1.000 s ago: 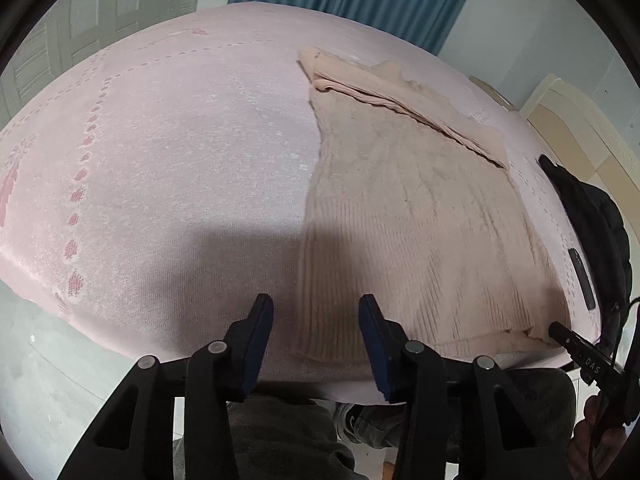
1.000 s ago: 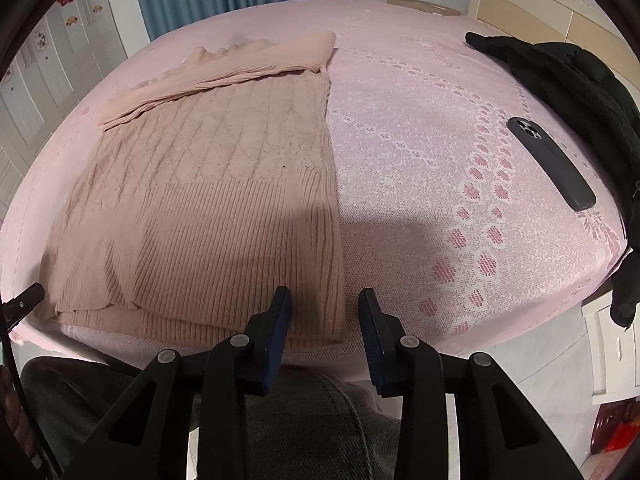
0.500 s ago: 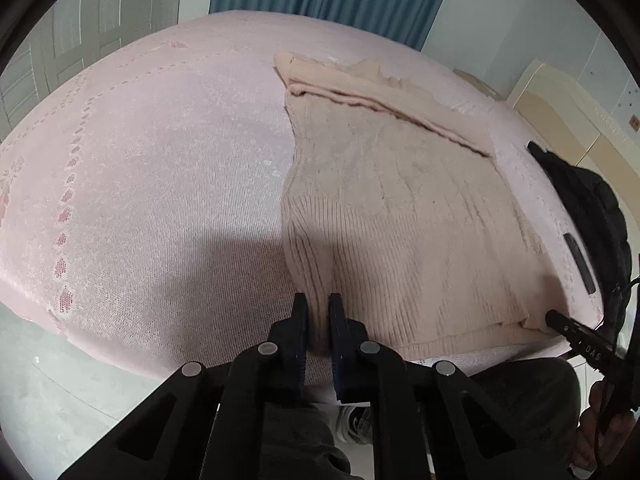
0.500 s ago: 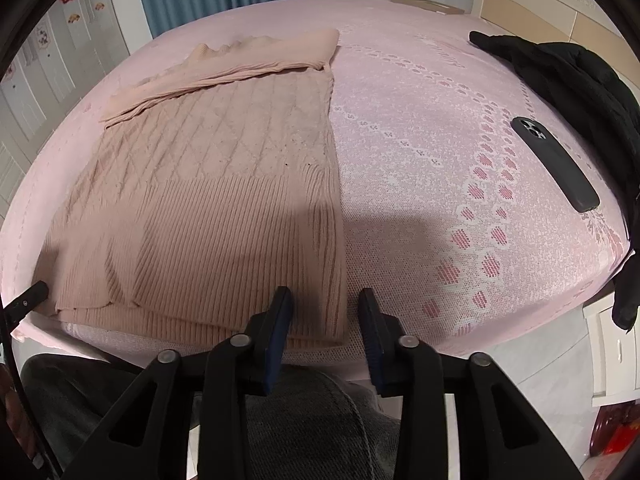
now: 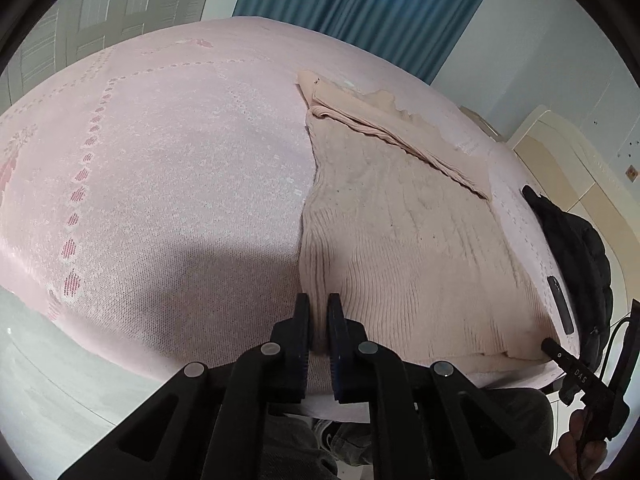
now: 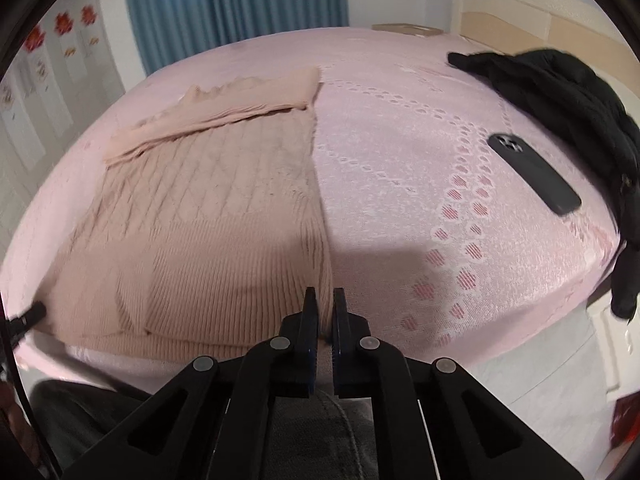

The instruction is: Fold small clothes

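A beige knit sweater lies flat on the pink bed, sleeves folded across its far end, ribbed hem toward me. It also shows in the right wrist view. My left gripper is shut on the hem's near left corner, and the knit bunches up between its pads. My right gripper is shut on the hem's near right corner. The left gripper's tip shows at the left edge of the right wrist view.
The pink bedspread covers the bed. A black phone and a black jacket lie to the right of the sweater. A blue curtain and a headboard stand beyond. The bed's near edge is just below the grippers.
Both grippers went from open to shut on the sweater's hem corners, the left one first, then the right. The hem is now pinched and slightly lifted at both corners.
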Available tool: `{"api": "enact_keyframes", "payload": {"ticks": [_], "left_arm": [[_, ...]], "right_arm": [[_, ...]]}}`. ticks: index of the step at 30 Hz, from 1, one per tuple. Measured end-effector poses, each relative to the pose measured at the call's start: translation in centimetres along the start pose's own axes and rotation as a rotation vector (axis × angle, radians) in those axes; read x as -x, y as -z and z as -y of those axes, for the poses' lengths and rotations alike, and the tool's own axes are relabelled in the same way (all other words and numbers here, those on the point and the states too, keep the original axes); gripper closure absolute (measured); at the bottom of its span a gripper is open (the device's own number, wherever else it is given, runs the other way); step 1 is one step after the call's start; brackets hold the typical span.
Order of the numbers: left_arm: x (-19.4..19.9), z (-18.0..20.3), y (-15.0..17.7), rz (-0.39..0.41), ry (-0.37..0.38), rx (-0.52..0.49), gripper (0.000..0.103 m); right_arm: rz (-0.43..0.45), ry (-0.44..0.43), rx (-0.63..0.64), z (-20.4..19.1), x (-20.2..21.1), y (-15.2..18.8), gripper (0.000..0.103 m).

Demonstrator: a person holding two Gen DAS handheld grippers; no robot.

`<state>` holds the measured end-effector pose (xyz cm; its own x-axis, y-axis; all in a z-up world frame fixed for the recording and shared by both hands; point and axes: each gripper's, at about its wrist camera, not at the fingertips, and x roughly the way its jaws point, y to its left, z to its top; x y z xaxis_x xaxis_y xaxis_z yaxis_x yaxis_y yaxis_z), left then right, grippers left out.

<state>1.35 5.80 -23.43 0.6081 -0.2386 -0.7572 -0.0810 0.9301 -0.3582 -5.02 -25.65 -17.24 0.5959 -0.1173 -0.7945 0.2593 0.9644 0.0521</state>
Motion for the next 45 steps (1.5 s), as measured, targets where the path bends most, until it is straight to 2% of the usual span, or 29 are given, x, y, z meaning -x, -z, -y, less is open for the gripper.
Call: {"api": "enact_keyframes", "payload": {"ticks": [5, 8, 11, 22, 28, 29, 30, 35, 40, 42, 43, 45], "left_arm": [[-0.5, -0.2, 0.1, -0.038, 0.002, 0.005, 0.093], [-1.1, -0.4, 0.0, -0.072, -0.01, 0.013, 0.093], [-1.5, -0.7, -0.1, -0.101, -0.015, 0.028, 0.088], [-2.0, 0.3, -0.3, -0.11, -0.033, -0.005, 0.078], [-2.0, 0.0, -0.4, -0.103, -0.004, 0.007, 0.08], [-1.9, -0.2, -0.5, -0.103, 0.004, 0.013, 0.08], [-1.9, -0.5, -0.5, -0.104, 0.014, 0.022, 0.086], [-1.9, -1.6, -0.4, -0.12, 0.055, 0.077, 0.089], [-1.7, -1.4, -0.2, -0.11, 0.058, 0.081, 0.093], [-1.5, -1.8, -0.3, -0.102, 0.112, 0.128, 0.095], [-1.5, -2.0, -0.3, -0.107, 0.137, 0.142, 0.095], [-1.4, -2.2, -0.5, -0.102, 0.134, 0.152, 0.095]], "right_arm": [[-0.026, -0.022, -0.066, 1.3, -0.6, -0.2, 0.098], [-0.034, -0.02, -0.058, 1.1, -0.7, -0.2, 0.098], [-0.049, -0.017, -0.048, 0.8, -1.0, -0.1, 0.098], [-0.114, -0.053, -0.034, 0.7, -2.1, -0.1, 0.095], [-0.128, -0.054, -0.005, 0.2, -2.3, -0.1, 0.088], [-0.13, -0.056, -0.002, 0.2, -2.3, -0.1, 0.087], [-0.132, -0.059, -0.002, 0.3, -2.3, -0.1, 0.086], [-0.141, -0.116, -0.026, 0.9, -2.4, -0.1, 0.079], [-0.137, -0.115, -0.013, 0.7, -2.4, -0.2, 0.081], [-0.138, -0.143, -0.022, 0.9, -2.5, -0.2, 0.094], [-0.141, -0.16, -0.032, 1.0, -2.6, -0.2, 0.095], [-0.142, -0.181, -0.06, 1.5, -2.7, -0.3, 0.097]]}}
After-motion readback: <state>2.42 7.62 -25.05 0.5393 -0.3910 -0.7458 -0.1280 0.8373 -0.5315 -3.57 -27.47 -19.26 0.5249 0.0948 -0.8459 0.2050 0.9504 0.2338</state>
